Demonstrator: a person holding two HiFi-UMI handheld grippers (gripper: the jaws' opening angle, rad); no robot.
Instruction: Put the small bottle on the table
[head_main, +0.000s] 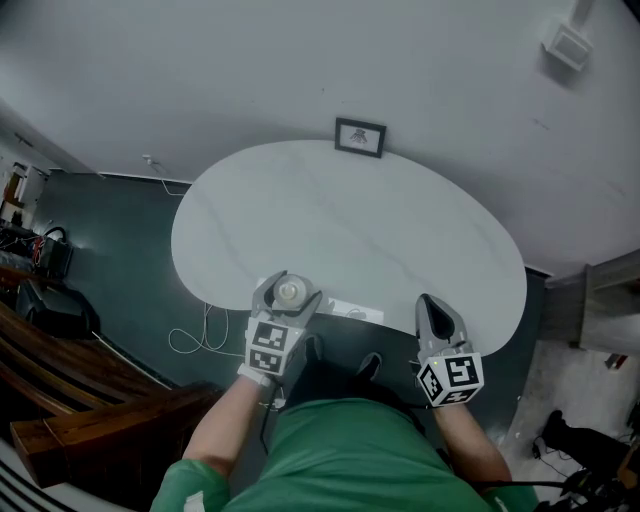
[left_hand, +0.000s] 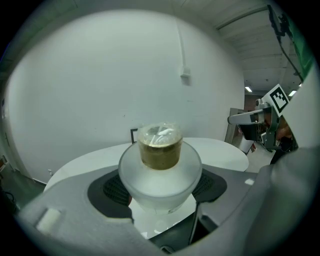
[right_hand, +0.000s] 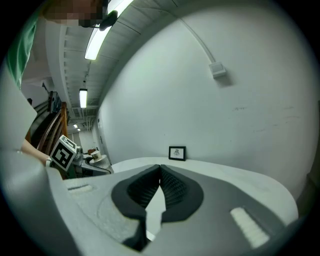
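While left gripper (left_hand: 160, 196) fingers clamp it, small bottle (left_hand: 160, 150): frosted body, brown neck, clear cap | right gripper (right_hand: 160, 172) fingers together

The small bottle (left_hand: 159, 172) showing a frosted body and glossy clear cap (left_hand: 160, 134), table (head_main: 350, 220) looking smooth matt white, right gripper (right_hand: 159, 170) pads (right_hand: 176, 187) appearing ribbed black rubber, bench (head_main: 70, 385) left of the table gleaming dark wood.
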